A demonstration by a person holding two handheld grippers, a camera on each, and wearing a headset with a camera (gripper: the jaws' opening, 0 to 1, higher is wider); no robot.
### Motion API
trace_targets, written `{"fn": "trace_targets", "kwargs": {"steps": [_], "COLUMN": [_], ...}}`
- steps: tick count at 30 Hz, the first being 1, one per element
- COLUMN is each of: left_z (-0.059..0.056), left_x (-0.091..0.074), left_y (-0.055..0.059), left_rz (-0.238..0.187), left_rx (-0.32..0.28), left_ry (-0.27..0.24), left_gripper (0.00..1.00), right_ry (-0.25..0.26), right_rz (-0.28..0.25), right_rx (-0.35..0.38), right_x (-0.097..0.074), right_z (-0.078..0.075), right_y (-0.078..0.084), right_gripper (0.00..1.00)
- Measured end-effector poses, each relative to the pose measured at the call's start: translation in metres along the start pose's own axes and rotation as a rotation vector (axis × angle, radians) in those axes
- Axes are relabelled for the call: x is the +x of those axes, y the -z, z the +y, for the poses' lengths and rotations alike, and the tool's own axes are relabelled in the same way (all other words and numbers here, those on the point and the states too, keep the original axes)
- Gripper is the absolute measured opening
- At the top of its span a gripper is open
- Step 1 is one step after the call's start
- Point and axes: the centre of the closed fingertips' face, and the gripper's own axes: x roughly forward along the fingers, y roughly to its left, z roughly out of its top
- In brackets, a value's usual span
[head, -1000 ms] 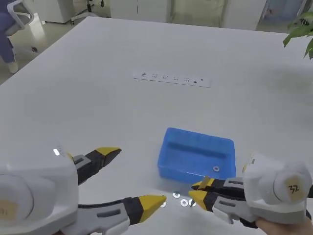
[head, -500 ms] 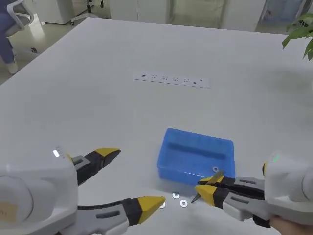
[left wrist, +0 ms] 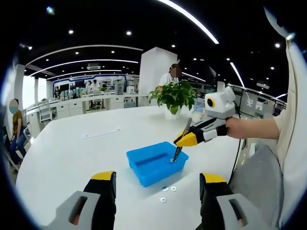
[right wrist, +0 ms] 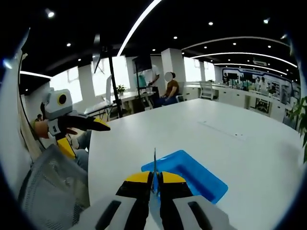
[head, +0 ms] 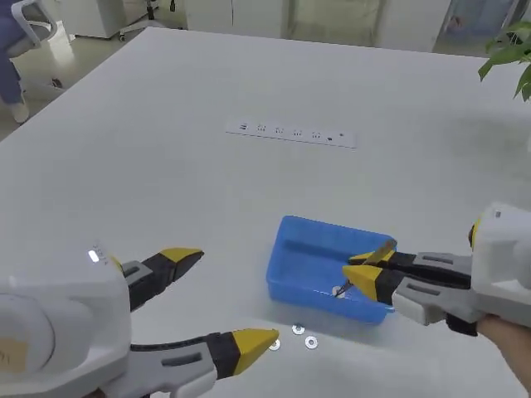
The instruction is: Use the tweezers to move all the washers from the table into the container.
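Slanting from the right gripper (head: pixel 368 264), tweezers (head: pixel 343 287) point down-left into the container (head: pixel 332 226).

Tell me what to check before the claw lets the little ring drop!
1. Right claw shut on the thin metal tweezers: ok.
2. Tweezer tips over the blue plastic container: ok.
3. Small silver washer at the tips: ok.
4. Left claw open, apart from the container: ok.
5. White table free of washers: not ok, three loose washers lie beside the container.
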Motion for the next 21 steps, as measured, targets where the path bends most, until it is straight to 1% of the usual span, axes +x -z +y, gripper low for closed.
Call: {"fn": "trace_targets", "kwargs": {"steps": [4,5,8,10,14,16,17,21], "left_z": [0.001,0.001,0.001,0.001,0.001,0.002,0.004,0.005], "left_x": [-0.001,-0.001,-0.001,-0.001,-0.002,-0.002,-0.003,-0.003], "left_y": [0.000,0.000,0.001,0.000,0.000,0.001,0.002,0.006], "left_rz": [-0.001,-0.001,0.002,0.002,0.001,0.003,0.008,0.023], "left_rx": [-0.003,-0.004,-0.003,-0.002,-0.002,0.001,0.008,0.018], "left_ry": [-0.006,-0.006,-0.007,-0.007,-0.008,-0.010,-0.020,-0.023], "left_gripper": [0.71,0.71,0.71,0.72,0.72,0.73,0.73,0.75], "right_ry": [0.033,0.042,0.061,0.080,0.103,0.106,0.108,0.113], "right_rz": [-0.002,0.000,0.012,0.035,0.059,0.066,0.070,0.104], "right_rx": [0.009,0.013,0.020,0.036,0.070,0.078,0.082,0.092], "right_x": [0.003,0.005,0.010,0.014,0.021,0.023,0.024,0.029], "right_z": [-0.013,-0.018,-0.028,-0.035,-0.047,-0.051,-0.052,-0.056], "right_y": [-0.004,-0.004,0.000,0.006,0.017,0.020,0.022,0.034], "right_gripper": [0.03,0.03,0.03,0.03,0.03,0.03,0.03,0.03]}}
